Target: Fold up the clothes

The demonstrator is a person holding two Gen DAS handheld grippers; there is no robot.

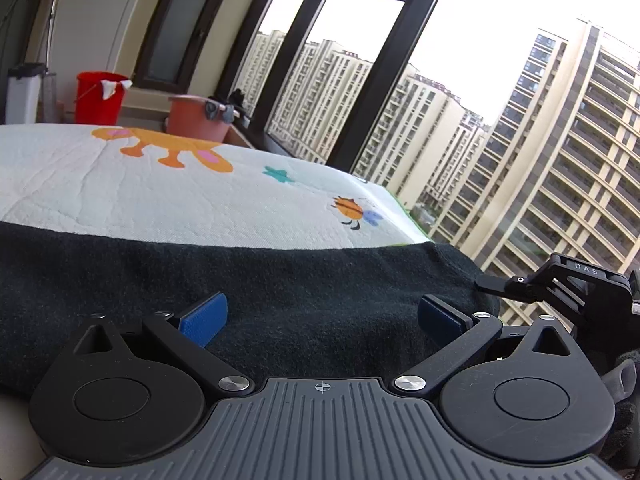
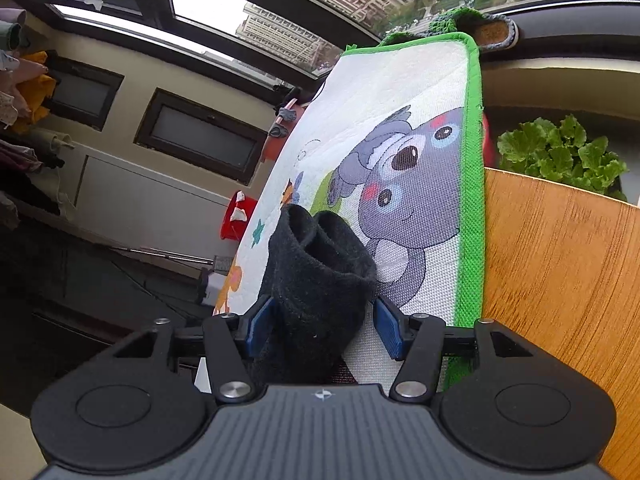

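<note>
- While draped across the printed mat (image 1: 168, 196): dark garment (image 1: 280, 280), fleecy knit, black to deep green, spread wide over the mat's near edge.
- Position relative to mat: bulk lying flat on the near side; one end bunched and lifted at the mat's green-bordered corner, just beside the koala print (image 2: 412, 200).
- Left claw (image 1: 320, 316): blue pads spread wide apart, nothing between them, hovering low over the garment's near portion; whether touching the cloth, cannot tell.
- Right claw (image 2: 324, 328): pads drawn in against a thick gathered roll of the garment, gripping it from both sides; roll standing up from the claw with two rounded folds at its top.
- Also seen from the left wrist: right claw's black housing at the garment's far right end, off the mat's edge.
- Handling, judged: soft and limp, no stiffness to hold a crease unaided; moderately heavy for cloth, thick pile likely to cling to the mat's textured weave and resist sliding; not slippery, not fragile.
- Grip advice, judged: pinch at an edge or corner through a single layer where possible; bunched grips as on the right risk uneven folds; left claw best placed on the near hem opposite the right's hold.
- Surroundings beyond mat: wooden surface (image 2: 560, 280), red bucket (image 1: 100, 98), potted greens (image 2: 560, 156), window (image 1: 360, 80).
</note>
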